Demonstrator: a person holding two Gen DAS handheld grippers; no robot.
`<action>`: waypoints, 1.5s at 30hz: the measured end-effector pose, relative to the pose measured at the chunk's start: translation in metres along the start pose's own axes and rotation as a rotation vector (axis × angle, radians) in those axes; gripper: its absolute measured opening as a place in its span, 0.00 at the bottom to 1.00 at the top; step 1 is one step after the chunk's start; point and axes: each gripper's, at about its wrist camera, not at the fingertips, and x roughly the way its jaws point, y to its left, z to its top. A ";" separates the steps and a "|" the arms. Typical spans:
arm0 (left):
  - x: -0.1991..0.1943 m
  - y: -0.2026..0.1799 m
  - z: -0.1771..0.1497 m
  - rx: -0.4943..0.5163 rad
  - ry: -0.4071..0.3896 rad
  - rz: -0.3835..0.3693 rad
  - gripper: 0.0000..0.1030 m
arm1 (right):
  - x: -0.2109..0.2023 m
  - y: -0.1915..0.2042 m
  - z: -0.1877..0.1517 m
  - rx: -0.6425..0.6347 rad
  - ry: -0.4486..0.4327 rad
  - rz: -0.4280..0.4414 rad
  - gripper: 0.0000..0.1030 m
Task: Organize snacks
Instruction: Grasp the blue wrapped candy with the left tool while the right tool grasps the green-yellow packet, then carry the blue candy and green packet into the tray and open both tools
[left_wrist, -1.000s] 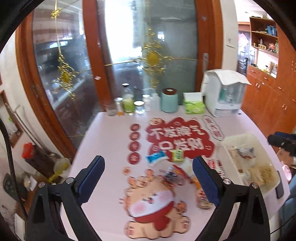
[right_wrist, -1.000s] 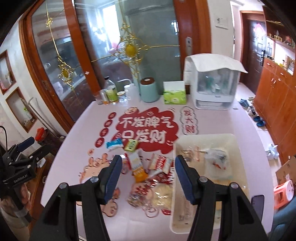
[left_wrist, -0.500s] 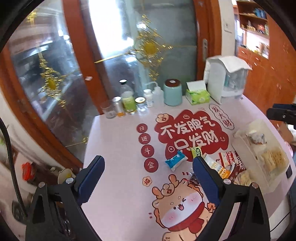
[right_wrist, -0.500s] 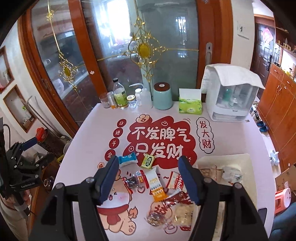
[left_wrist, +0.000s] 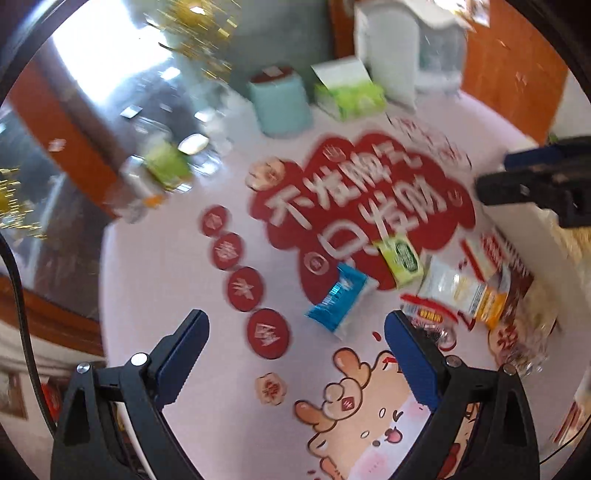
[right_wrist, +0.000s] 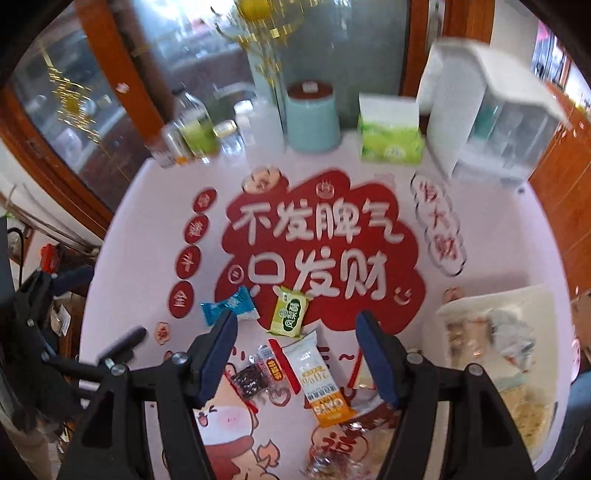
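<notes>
Several snack packets lie on the pink table mat: a blue packet (left_wrist: 338, 297) (right_wrist: 229, 305), a green packet (left_wrist: 400, 260) (right_wrist: 290, 312), a white and orange oat packet (right_wrist: 319, 380) (left_wrist: 461, 291) and a dark clear-wrapped snack (right_wrist: 253, 380). A white tray (right_wrist: 517, 295) at the right holds more snacks. My left gripper (left_wrist: 295, 347) is open and empty, just short of the blue packet. My right gripper (right_wrist: 297, 347) is open and empty above the packets; it also shows at the right of the left wrist view (left_wrist: 535, 184).
At the table's far edge stand a teal canister (right_wrist: 313, 118), a green tissue box (right_wrist: 389, 134), a white dispenser (right_wrist: 491, 122) and bottles and jars (right_wrist: 195, 129). A glass door with wooden frame is behind. The left gripper (right_wrist: 55, 350) shows at the right wrist view's left edge.
Both grippers have come down closer to the table and the snacks. The left view has swung right, toward the blue packet. Both stay open.
</notes>
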 end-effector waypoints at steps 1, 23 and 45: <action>0.015 -0.004 -0.001 0.013 0.020 -0.023 0.93 | 0.015 0.000 0.001 0.013 0.021 0.007 0.65; 0.139 -0.018 0.009 -0.046 0.143 -0.134 0.90 | 0.176 -0.006 -0.005 0.138 0.236 0.018 0.63; 0.062 -0.031 -0.007 -0.164 0.023 -0.159 0.27 | 0.119 -0.005 -0.019 0.089 0.097 0.096 0.36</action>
